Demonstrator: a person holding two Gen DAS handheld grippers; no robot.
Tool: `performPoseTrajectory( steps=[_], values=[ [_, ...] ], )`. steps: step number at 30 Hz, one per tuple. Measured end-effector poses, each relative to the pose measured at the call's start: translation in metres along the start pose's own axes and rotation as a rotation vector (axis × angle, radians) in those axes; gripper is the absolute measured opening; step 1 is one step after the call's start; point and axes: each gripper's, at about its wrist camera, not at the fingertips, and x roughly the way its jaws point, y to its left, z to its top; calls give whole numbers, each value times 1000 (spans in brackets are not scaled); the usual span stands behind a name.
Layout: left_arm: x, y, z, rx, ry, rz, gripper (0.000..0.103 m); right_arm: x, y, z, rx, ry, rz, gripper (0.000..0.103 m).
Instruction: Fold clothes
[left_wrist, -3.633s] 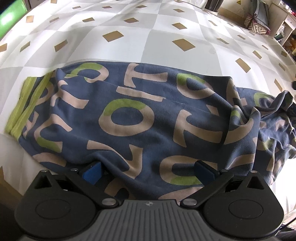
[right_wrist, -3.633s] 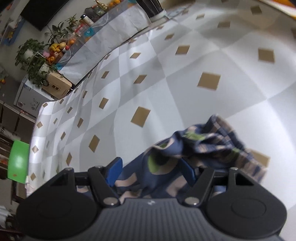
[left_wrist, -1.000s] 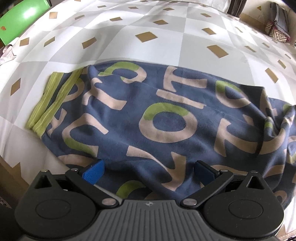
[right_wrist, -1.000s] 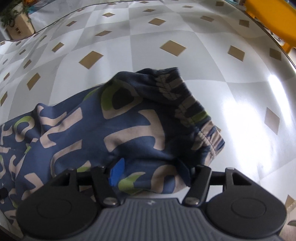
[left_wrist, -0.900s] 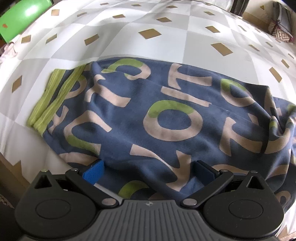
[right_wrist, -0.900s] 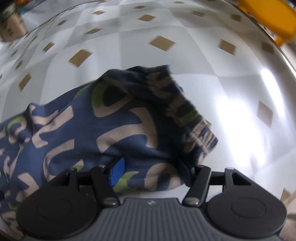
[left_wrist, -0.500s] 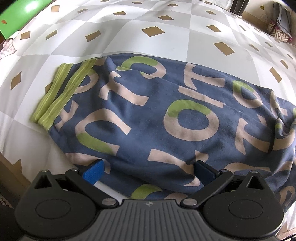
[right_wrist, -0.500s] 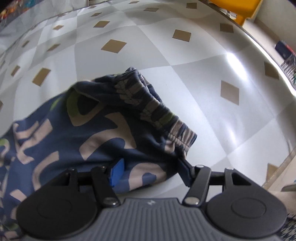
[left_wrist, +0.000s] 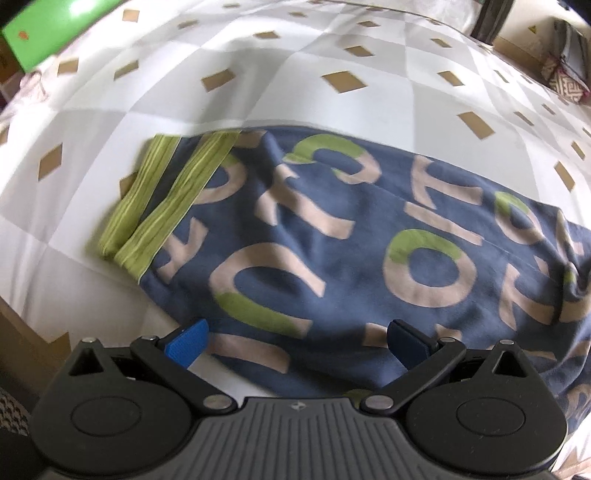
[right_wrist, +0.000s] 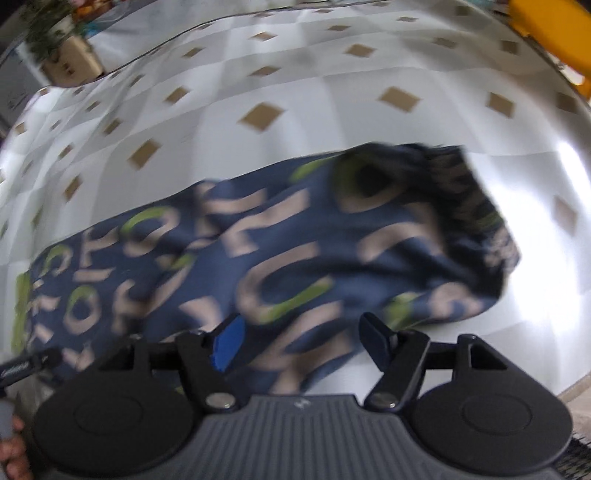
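Observation:
A pair of navy trousers printed with beige and green letters lies stretched across the checked tablecloth. Its lime-green cuffs sit at the left end. The gathered waistband bunches at the right end in the right wrist view. My left gripper stands open over the near hem, with the cloth below its fingers. My right gripper is open too, hovering at the near edge of the trousers, nothing pinched. This view is motion-blurred.
The tablecloth is white and grey with tan diamonds. The table's near edge shows at lower left. A green object and a patterned bag lie beyond the far edges. An orange object sits far right; plants and a box far left.
Both grippers have backed off toward the near edge, showing more of the trousers. The right gripper has swung left and let the waistband lie flat; the garment now looks stretched out.

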Motion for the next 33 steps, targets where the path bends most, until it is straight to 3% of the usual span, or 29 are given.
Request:
performPoseTrajectory(
  steps=[4, 9, 14, 18, 33],
  values=[
    [2, 16, 11, -44, 4, -13, 103, 4, 24, -6, -20, 16, 60, 69],
    [-5, 33, 37, -45, -47, -15, 97, 11, 45, -5, -118, 10, 17, 69],
    [-1, 45, 65, -18, -53, -29, 96, 17, 50, -2, -120, 10, 27, 69],
    [9, 56, 84, -3, -21, -5, 96, 22, 47, 3, -92, 12, 31, 69],
    [49, 76, 98, -129, 82, -102, 96, 37, 61, 9, -98, 42, 38, 71]
  ],
)
